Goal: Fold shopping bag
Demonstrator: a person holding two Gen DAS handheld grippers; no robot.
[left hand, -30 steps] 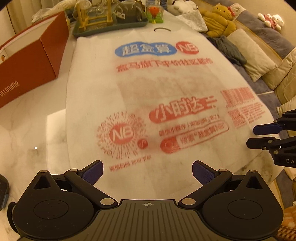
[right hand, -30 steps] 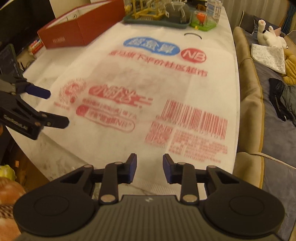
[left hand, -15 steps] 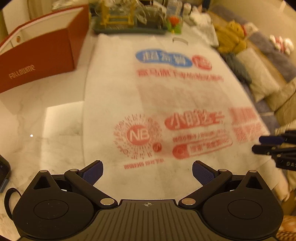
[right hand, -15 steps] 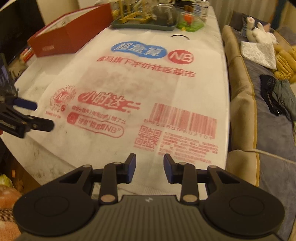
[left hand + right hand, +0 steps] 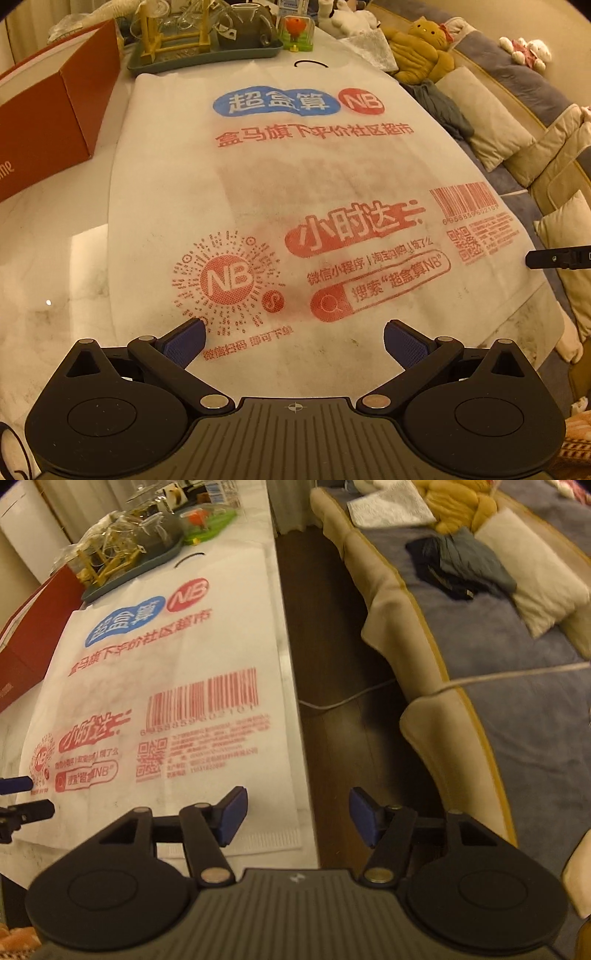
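White marble table [image 5: 55, 236] fills my left view, and the big white shopping bag with red and blue print [image 5: 295, 177] lies flat on it, spread out ready for folding, while my left gripper [image 5: 294, 341] hangs over its near edge with jaws wide and empty. My right view shows the bag [image 5: 173, 686] by the table's edge next to a beige sofa [image 5: 436, 686]; my right gripper [image 5: 295, 821] waits near the bag's near right corner, jaws wide, holding nothing.

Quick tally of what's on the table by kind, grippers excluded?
Shopping bag, flat and unfolded: 1
Red box: 1
Green tray of glassware: 1
Small green toy case with an orange figure: 1
Total: 4
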